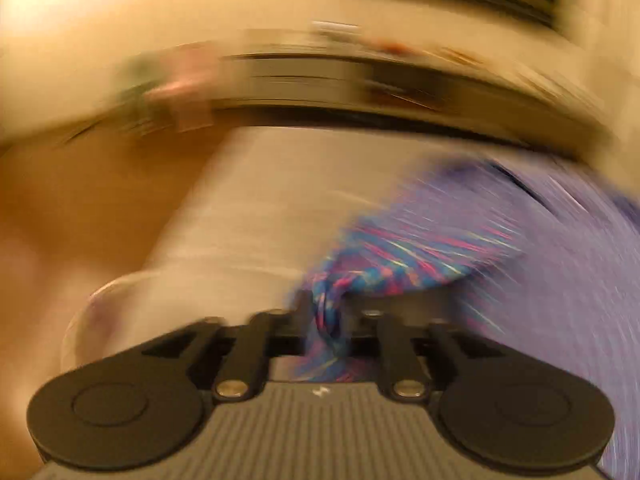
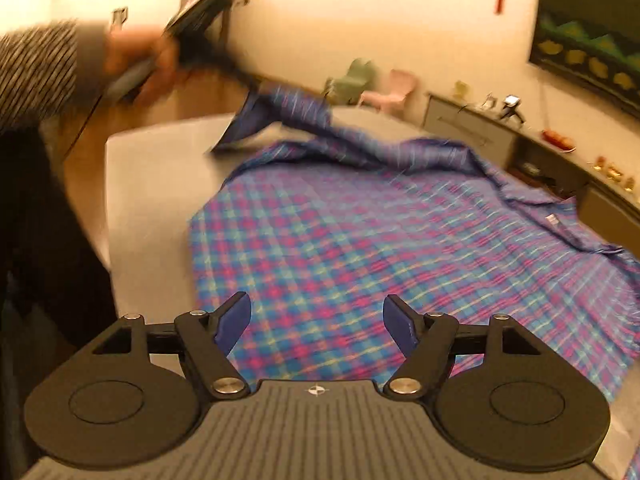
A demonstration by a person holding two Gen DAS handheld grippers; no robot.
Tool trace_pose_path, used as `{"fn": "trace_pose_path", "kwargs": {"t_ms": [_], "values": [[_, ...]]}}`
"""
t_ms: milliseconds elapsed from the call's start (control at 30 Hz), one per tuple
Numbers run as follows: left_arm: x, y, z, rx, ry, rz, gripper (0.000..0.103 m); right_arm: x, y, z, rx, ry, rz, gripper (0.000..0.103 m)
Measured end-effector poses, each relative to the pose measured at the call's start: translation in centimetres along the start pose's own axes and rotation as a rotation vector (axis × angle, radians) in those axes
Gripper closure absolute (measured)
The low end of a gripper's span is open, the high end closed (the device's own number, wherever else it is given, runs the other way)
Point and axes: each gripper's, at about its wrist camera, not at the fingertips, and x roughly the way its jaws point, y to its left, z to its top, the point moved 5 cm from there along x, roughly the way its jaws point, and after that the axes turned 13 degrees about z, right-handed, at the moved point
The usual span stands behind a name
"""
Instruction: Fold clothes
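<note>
Lying spread over the pale, smooth table (image 2: 144, 184), the plaid shirt (image 2: 360, 248) — woven in blue, pink and thin yellow lines — covers most of the top, its body flat toward the near edge and its collar end rumpled toward the right edge. One sleeve (image 2: 280, 108) rises off the far left part of the tabletop, pulled into a taut, twisted ridge. The left gripper (image 1: 326, 312) has a bunched fold of that checked cloth pinched between its narrowed black jaws; its view is heavily smeared, so little else reads there. A hand (image 2: 144, 64) and a finely striped cuff (image 2: 36, 76) show blurred at the far left. The right gripper (image 2: 316, 320) hovers above the shirt's near hem, blue pads (image 2: 234, 322) spread wide — nothing between them. A low sideboard (image 2: 472, 128) runs along the wall beyond the table's far edge.
</note>
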Motion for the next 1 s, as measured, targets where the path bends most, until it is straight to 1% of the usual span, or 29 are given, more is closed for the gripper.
{"fn": "trace_pose_path", "kwargs": {"t_ms": [33,67,100,133,167,200,267,300,333,367,400,433,467,500,533,600,633,667,733,767,800,833,867,900,933,967,1000], "values": [[0.5,1.4,0.1,-0.040,0.019,0.062,0.066,0.2,0.0,-0.4,0.005,0.018,-0.006,0.028],[0.3,1.5,-0.1,-0.021,0.027,0.081,0.066,0.3,-0.3,-0.7,0.014,0.030,-0.013,0.028],[-1.1,0.0,-1.1,0.047,0.018,0.013,0.065,0.2,-0.7,-1.0,0.024,0.035,-0.020,0.028],[-2.4,-1.5,-2.0,0.115,0.009,-0.056,0.056,0.1,-0.9,-1.1,0.031,0.035,-0.025,0.028],[-3.8,-2.9,-3.0,0.183,-0.001,-0.125,0.042,0.0,-1.1,-1.1,0.036,0.033,-0.028,0.028],[-5.1,-4.5,-4.1,0.251,-0.009,-0.191,0.037,0.1,-1.3,-1.1,0.040,0.032,-0.032,0.028],[-7.0,-8.5,-7.1,0.383,-0.017,-0.293,0.029,0.1,-1.6,-0.9,0.046,0.032,-0.040,0.028],[-7.2,-10.3,-8.6,0.451,-0.014,-0.306,0.027,0.4,-1.6,-0.9,0.044,0.038,-0.044,0.028],[-6.9,-11.7,-9.6,0.504,-0.005,-0.300,0.025,0.6,-1.6,-0.9,0.042,0.044,-0.045,0.028],[-6.5,-13.0,-10.6,0.555,0.004,-0.287,0.025,0.8,-1.5,-1.0,0.039,0.050,-0.046,0.028],[-5.6,-13.8,-11.2,0.589,0.015,-0.244,0.027,0.8,-1.4,-1.1,0.038,0.057,-0.047,0.028],[-4.9,-14.1,-11.5,0.599,0.030,-0.216,0.041,0.8,-1.3,-1.2,0.037,0.064,-0.049,0.028],[-4.3,-14.1,-11.3,0.588,0.037,-0.219,0.064,0.8,-1.2,-1.3,0.036,0.071,-0.051,0.028],[-4.1,-13.8,-10.5,0.554,0.041,-0.235,0.090,0.8,-1.2,-1.5,0.037,0.080,-0.052,0.032],[-4.6,-12.8,-9.4,0.498,0.036,-0.269,0.102,0.7,-1.4,-1.7,0.044,0.095,-0.055,0.037],[-5.6,-10.8,-7.0,0.386,0.026,-0.335,0.101,0.3,-2.4,-2.0,0.079,0.110,-0.075,0.053],[-6.2,-9.8,-5.8,0.322,0.020,-0.377,0.102,0.0,-3.1,-2.1,0.099,0.119,-0.089,0.055],[-7.7,-8.4,-4.4,0.216,0.009,-0.466,0.102,-0.4,-4.1,-2.3,0.126,0.129,-0.118,0.056],[-8.6,-4.9,-2.6,0.010,0.002,-0.593,0.101,-1.6,-6.6,-2.9,0.177,0.149,-0.193,0.056],[-8.8,-3.2,-1.8,-0.086,0.003,-0.644,0.101,-2.3,-8.0,-3.2,0.198,0.162,-0.241,0.056],[-7.9,-2.0,-1.8,-0.130,0.028,-0.632,0.101,-2.9,-9.2,-3.6,0.212,0.175,-0.296,0.056],[-6.9,-1.5,-2.2,-0.137,0.058,-0.597,0.101,-3.7,-10.4,-3.9,0.234,0.185,-0.345,0.056],[-5.8,-1.5,-3.0,-0.122,0.097,-0.548,0.100,-4.3,-11.3,-4.4,0.272,0.183,-0.368,0.055],[-5.0,-1.7,-3.9,-0.103,0.132,-0.522,0.098,-5.0,-12.2,-4.8,0.311,0.181,-0.391,0.053],[-4.6,-2.1,-4.8,-0.076,0.156,-0.504,0.093,-5.7,-13.0,-5.2,0.349,0.179,-0.415,0.051],[-4.1,-2.7,-5.5,-0.034,0.170,-0.475,0.083,-6.3,-13.6,-5.6,0.381,0.176,-0.435,0.044],[-4.0,-3.2,-6.1,0.021,0.169,-0.442,0.078,-6.7,-13.6,-5.9,0.393,0.169,-0.449,0.035]]}}
